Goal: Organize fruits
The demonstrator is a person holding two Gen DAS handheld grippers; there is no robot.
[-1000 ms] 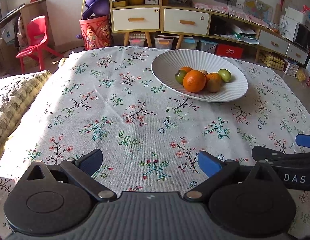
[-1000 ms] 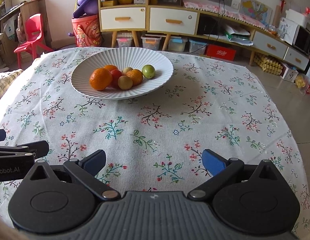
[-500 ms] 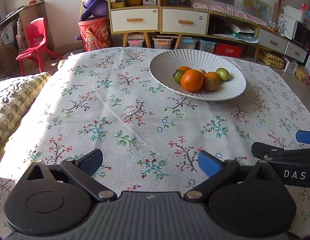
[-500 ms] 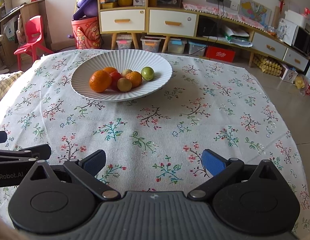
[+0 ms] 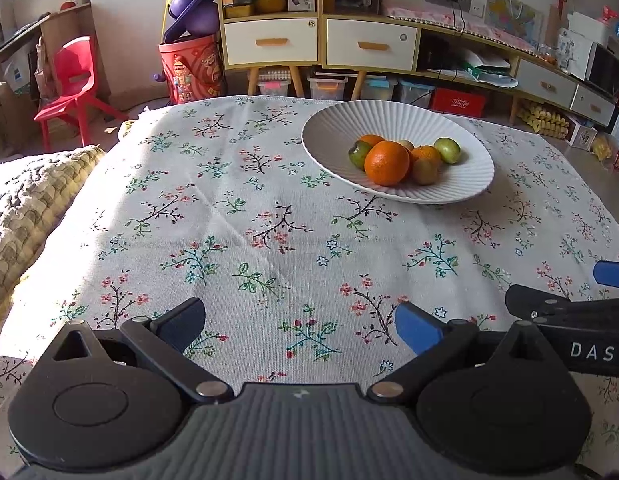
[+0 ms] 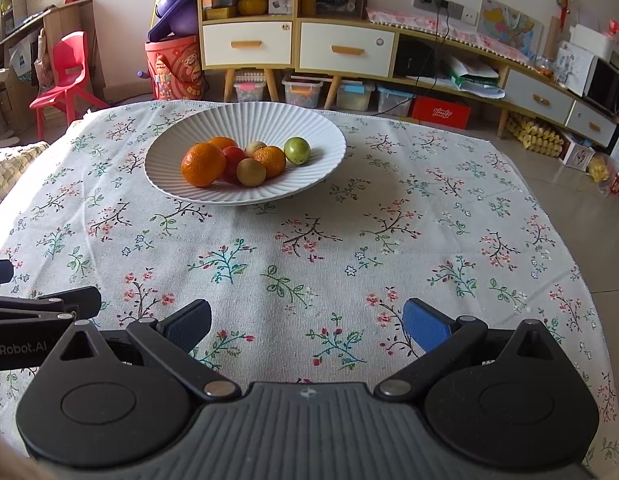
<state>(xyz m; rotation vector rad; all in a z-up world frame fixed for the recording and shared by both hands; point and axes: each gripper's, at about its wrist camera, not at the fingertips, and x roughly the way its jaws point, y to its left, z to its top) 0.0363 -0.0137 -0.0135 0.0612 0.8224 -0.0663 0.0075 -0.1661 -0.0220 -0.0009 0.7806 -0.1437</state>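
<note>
A white ribbed bowl (image 5: pixel 337 128) (image 6: pixel 269 120) stands on the flowered tablecloth and holds several fruits. Among them are a large orange (image 5: pixel 386 162) (image 6: pixel 203 164), a smaller orange (image 6: pixel 270 161), a green round fruit (image 5: pixel 448 150) (image 6: pixel 297 150), a tan one (image 6: pixel 250 172) and a red one (image 6: pixel 232 158). My left gripper (image 5: pixel 299 322) hangs open over the near part of the cloth, far short of the bowl. My right gripper (image 6: pixel 307 322) is open too, nothing between its fingers. Each gripper's side shows at the edge of the other's view.
A knitted cushion (image 5: pixel 25 196) lies off the table's left edge. Beyond the far edge stand a red chair (image 5: pixel 71 80), a red bucket (image 5: pixel 189 68) and a low cabinet (image 6: pixel 293 44) with storage boxes under it. Tiled floor (image 6: pixel 581 184) lies past the right edge.
Both views shift slightly: the bowl sits a little lower and closer in frame than a second ago. Both grippers stay open and empty.
</note>
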